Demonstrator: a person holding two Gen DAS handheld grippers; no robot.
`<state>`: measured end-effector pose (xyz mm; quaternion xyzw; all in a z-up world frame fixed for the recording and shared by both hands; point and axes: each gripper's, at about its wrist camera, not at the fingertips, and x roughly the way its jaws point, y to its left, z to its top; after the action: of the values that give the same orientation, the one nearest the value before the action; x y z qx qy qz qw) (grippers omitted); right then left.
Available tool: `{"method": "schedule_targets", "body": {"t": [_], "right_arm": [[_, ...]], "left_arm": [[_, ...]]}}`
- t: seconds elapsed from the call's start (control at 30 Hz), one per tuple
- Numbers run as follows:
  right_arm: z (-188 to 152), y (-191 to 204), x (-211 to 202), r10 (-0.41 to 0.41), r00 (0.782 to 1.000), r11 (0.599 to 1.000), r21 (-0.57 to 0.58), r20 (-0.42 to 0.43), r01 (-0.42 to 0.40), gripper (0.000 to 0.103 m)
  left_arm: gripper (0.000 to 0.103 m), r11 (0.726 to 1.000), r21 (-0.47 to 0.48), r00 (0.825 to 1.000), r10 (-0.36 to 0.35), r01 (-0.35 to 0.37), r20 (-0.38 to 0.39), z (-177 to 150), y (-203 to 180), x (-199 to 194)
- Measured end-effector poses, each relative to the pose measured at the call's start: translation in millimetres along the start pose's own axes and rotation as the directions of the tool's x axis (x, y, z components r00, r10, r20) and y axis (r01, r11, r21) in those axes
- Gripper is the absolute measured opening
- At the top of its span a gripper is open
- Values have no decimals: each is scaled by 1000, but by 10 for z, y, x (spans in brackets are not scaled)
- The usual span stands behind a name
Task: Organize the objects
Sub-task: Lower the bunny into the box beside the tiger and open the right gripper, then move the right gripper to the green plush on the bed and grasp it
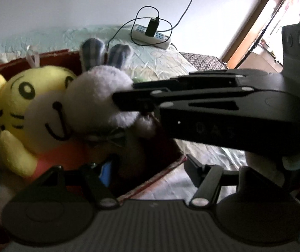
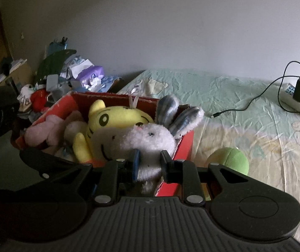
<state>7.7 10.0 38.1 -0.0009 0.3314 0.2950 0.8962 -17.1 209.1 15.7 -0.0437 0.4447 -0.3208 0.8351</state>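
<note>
At the centre of the frame, the white rabbit (image 2: 150, 140) is clamped by the right tongs (image 2: 148, 163) over the red box (image 2: 183, 147) — lowered beside the yellow tiger (image 2: 112, 121) — while the left tongs (image 1: 145, 168) are spread apart, empty.

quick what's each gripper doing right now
Left gripper: open, holding nothing.
Right gripper: shut on the white bunny plush, over the red box.
</note>
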Motion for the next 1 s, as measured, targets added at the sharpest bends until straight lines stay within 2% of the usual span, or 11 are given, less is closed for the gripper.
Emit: {"method": "schedule_targets", "body": {"t": [0.07,0.17,0.27,0.37,0.53,0.67,0.73,1.0], "right_arm": [[-2,-18,-27,6,1000,1000,29,11,-6,24],[-25,-36,-124,3,999,997,71,43,-6,28],[-134,-141,-201,19,995,985,171,93,-34,32],[-274,-219,-164,48,994,958,277,97,-73,34],[-353,-129,-163,34,993,970,234,114,-60,35],[-422,-188,-142,54,994,957,279,92,-77,34],[-479,-209,-160,53,995,953,294,83,-75,34],[-532,-406,-375,86,986,928,348,142,-131,34]], "left_arm": [[67,1000,-12,1000,-12,12,-11,30,28,-7],[67,1000,14,1000,14,-14,-7,40,-28,-52],[71,999,42,999,31,-32,11,-6,-56,-84],[71,999,-2,999,33,-33,11,-55,0,-55],[71,999,-26,999,31,-30,10,-47,23,-68],[73,999,-29,999,43,-43,-8,3,-9,-33],[77,998,-32,999,51,-51,-18,23,-29,-5],[79,992,-38,992,118,-119,-37,65,-152,36]]}}
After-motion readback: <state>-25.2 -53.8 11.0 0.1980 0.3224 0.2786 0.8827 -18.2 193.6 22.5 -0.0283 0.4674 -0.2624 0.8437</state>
